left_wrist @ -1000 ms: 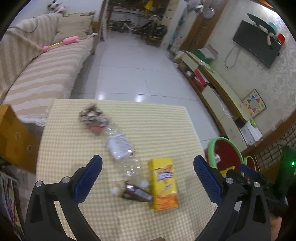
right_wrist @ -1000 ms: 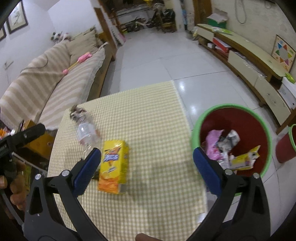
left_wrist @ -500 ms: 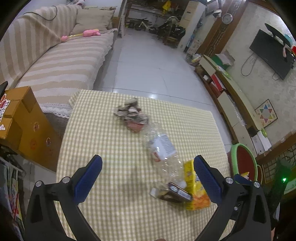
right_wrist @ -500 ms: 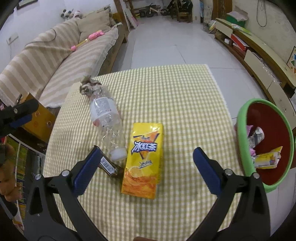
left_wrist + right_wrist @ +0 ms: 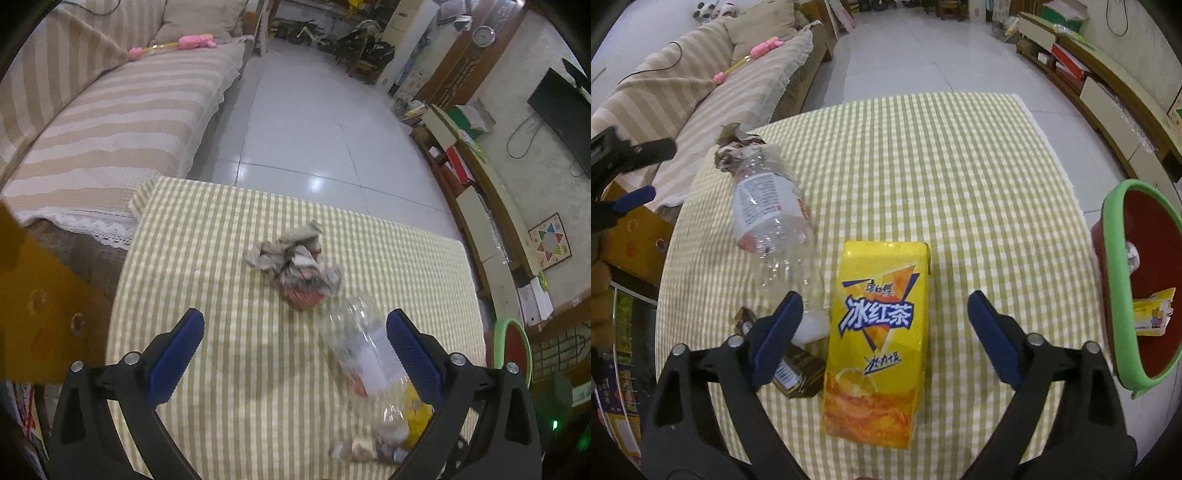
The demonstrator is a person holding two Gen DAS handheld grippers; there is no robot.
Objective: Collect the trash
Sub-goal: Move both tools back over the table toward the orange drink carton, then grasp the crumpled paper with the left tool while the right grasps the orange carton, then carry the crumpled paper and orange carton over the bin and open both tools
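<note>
My right gripper (image 5: 884, 325) is spread wide with nothing in it, and the yellow iced-tea carton (image 5: 877, 339) lies flat on the checked tablecloth (image 5: 960, 166) directly between and just ahead of its fingers, long axis running away from me. So I judge the step in hand to be lining up on that carton for a pick. Just off my right gripper's left finger sits a small brown wrapper (image 5: 796, 367), touching the cap end of a clear plastic bottle (image 5: 768, 210) that lies beyond and to the left; a crumpled wad of paper (image 5: 735, 149) rests against the bottle's far end. Well off to the right of the fingers, below table level, is the green-rimmed red bin (image 5: 1113, 266), already holding some litter. My left gripper (image 5: 295, 354) is also fully open and empty, hovering above the cloth with the crumpled paper ahead of it and the bottle by its right finger; the view there is blurred, so I cannot say whether that finger touches the bottle. Next I would lower the right gripper so the fingers straddle the carton's long sides, close, lift, and swing right to the bin, taking care not to catch the wrapper.
</note>
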